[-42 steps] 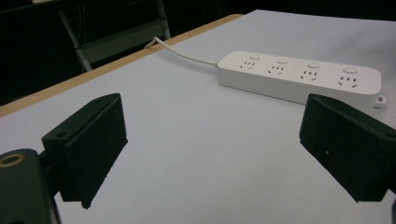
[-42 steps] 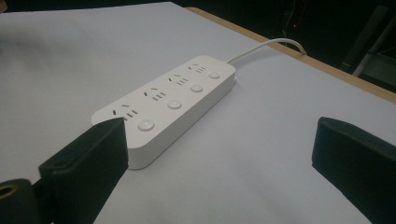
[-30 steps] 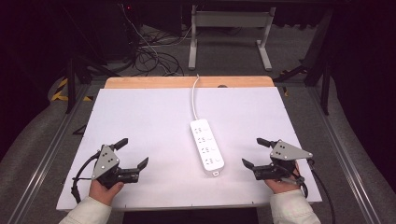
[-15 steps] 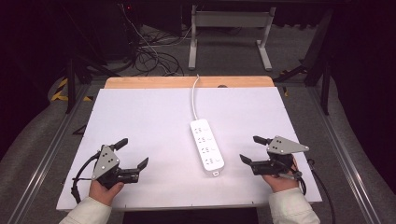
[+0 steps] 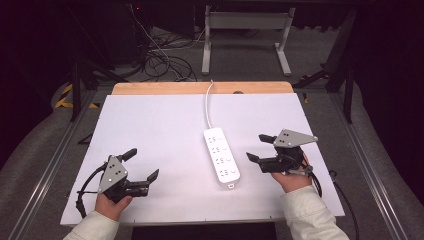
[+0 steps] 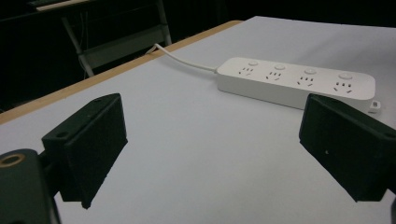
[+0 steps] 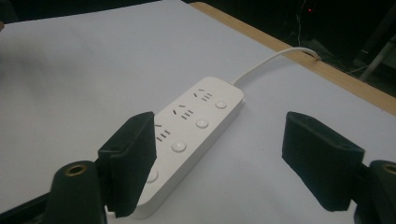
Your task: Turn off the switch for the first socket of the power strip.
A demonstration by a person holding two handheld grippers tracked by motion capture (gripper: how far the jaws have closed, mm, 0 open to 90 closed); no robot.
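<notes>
A white power strip [image 5: 221,156] with several sockets and buttons lies lengthwise in the middle of the white table [image 5: 160,125]. Its white cable [image 5: 207,100] runs off over the far edge. My right gripper [image 5: 257,147] hovers just right of the strip, apart from it and pointing at it. It is open, its jaws have just been closing, and nothing is between them. In the right gripper view the strip [image 7: 201,109] lies beyond the gripper [image 7: 219,158]. My left gripper [image 5: 142,164] rests open at the near left. The left gripper view shows the strip [image 6: 294,81] farther off past the open gripper [image 6: 215,154].
The table's far edge is a bare wooden strip [image 5: 165,88]. Behind it on the floor lie tangled cables [image 5: 160,62] and a metal stand [image 5: 245,30]. Metal rails [image 5: 50,165] run along both sides of the table.
My right gripper has lifted and moved left toward the power strip, and its jaws stand a little narrower. The left gripper has stayed in place.
</notes>
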